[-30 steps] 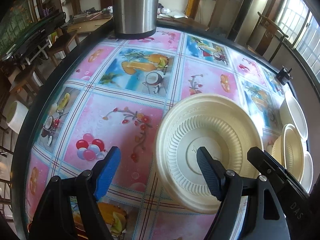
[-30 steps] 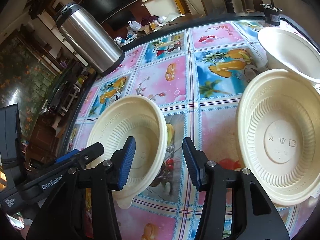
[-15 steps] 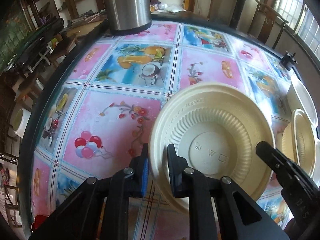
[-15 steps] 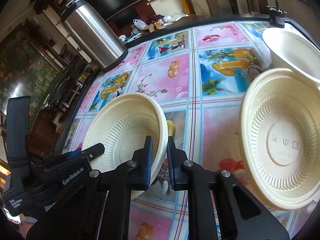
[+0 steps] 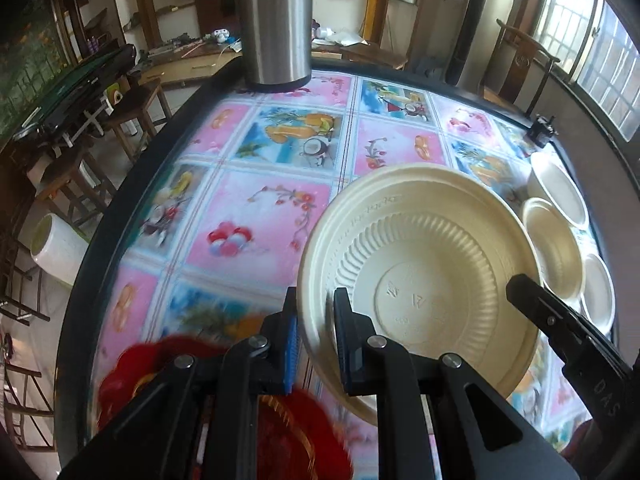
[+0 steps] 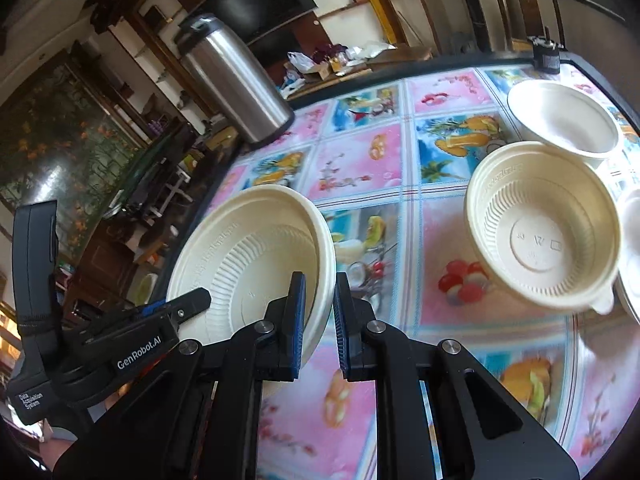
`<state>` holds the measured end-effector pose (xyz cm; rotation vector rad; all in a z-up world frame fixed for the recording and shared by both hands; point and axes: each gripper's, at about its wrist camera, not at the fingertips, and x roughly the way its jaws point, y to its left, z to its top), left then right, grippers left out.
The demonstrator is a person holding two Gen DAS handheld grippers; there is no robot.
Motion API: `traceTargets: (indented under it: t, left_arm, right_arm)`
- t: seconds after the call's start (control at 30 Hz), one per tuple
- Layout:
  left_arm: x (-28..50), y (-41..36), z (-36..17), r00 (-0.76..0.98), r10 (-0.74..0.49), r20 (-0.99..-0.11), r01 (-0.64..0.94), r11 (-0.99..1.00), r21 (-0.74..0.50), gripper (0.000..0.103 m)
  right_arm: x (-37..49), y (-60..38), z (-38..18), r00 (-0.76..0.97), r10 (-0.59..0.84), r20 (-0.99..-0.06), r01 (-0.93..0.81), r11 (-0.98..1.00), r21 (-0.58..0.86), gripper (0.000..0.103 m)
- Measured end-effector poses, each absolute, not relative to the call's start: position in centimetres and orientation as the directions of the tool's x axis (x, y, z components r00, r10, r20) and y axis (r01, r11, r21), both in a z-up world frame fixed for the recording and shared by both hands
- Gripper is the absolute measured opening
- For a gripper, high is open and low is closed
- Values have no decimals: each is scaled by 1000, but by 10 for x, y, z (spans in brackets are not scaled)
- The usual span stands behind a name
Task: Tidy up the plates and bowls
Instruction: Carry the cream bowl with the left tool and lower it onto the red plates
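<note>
In the left wrist view, the held bowl lay at the worktop's centre-right, the flask standing behind it at 11 o'clock by the far edge. At 3 o'clock three more bowls sat in a row along the edge, a small device behind them at 1 o'clock

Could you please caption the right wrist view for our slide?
Right gripper and left gripper both clamp the rim of a cream ribbed plastic plate.
</note>
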<state>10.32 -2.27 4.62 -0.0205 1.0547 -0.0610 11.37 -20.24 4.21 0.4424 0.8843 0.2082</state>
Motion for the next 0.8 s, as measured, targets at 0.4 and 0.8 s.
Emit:
traceTargets:
  t: [0.4,0.8]
  left_arm:
    - [31,39,66,538,-64,-840,-33,995,-97,15]
    - [-9,88,33,535,7,-845,-142,986,-82,15]
  right_arm:
    - [62,-144,56,588,412,-696,-98,890,444,13]
    - [42,-88,21,509,452,-732,-155,885,439,13]
